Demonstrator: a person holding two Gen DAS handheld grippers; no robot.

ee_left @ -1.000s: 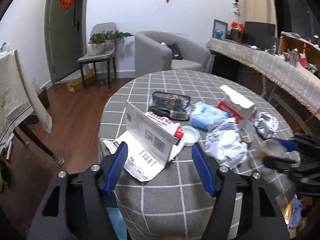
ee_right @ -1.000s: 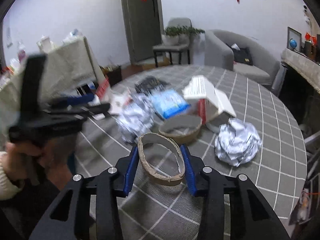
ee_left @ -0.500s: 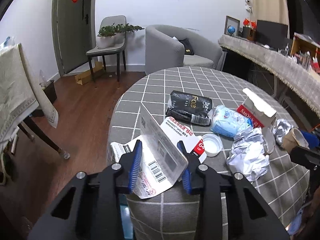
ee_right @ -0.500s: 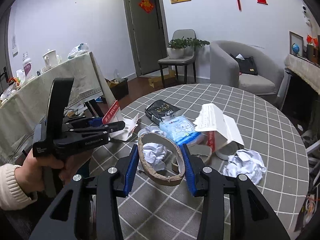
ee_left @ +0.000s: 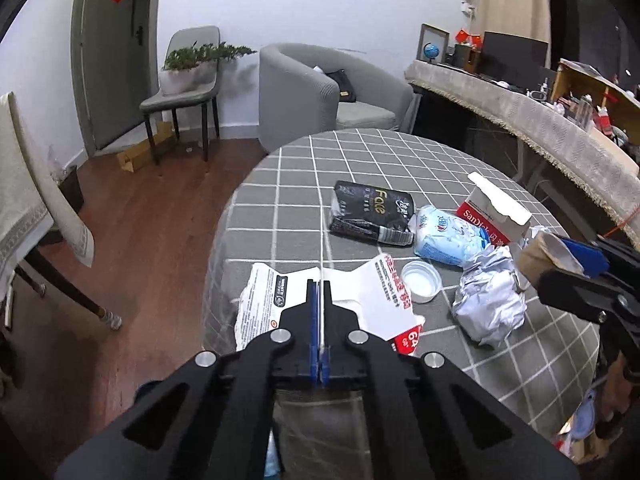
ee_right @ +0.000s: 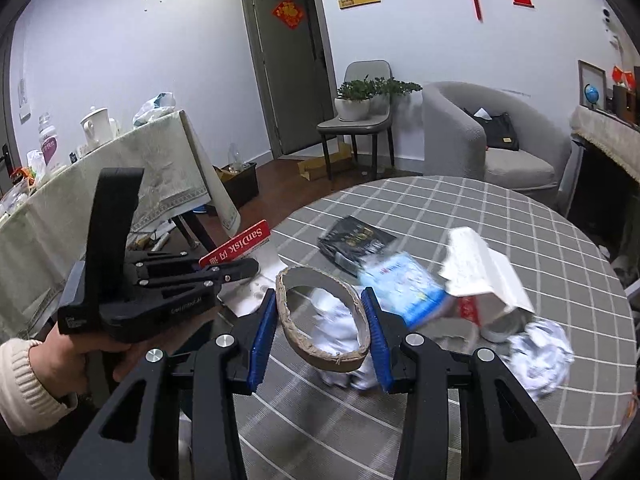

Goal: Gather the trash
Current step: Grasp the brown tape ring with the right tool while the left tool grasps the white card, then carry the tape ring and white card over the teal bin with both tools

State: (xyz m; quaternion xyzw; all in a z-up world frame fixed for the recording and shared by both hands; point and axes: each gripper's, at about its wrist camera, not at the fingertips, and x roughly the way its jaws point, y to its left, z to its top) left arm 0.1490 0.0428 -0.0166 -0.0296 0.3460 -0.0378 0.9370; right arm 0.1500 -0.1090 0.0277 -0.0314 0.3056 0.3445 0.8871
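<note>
My left gripper [ee_left: 319,292] is shut on the edge of a white and red SanDisk card package [ee_left: 372,292] at the near edge of the round grey checked table [ee_left: 360,160]. It also shows in the right wrist view [ee_right: 236,270], holding the red card [ee_right: 236,246]. My right gripper [ee_right: 322,320] is shut on a brown cardboard tape ring [ee_right: 320,316] and holds it above the table; the ring also shows in the left wrist view [ee_left: 548,256]. Crumpled foil [ee_left: 492,304], a blue packet [ee_left: 444,236] and a black pouch [ee_left: 364,210] lie on the table.
A red and white box [ee_left: 496,212] and a small clear lid [ee_left: 422,282] lie among the trash. A grey armchair [ee_left: 320,92] and a chair with a plant [ee_left: 188,80] stand behind. A cloth-covered table [ee_right: 120,168] is at the left. A long counter [ee_left: 540,120] runs at the right.
My left gripper has closed fully on the card package and lifted back from the table. My right gripper has risen and drawn back with the tape ring.
</note>
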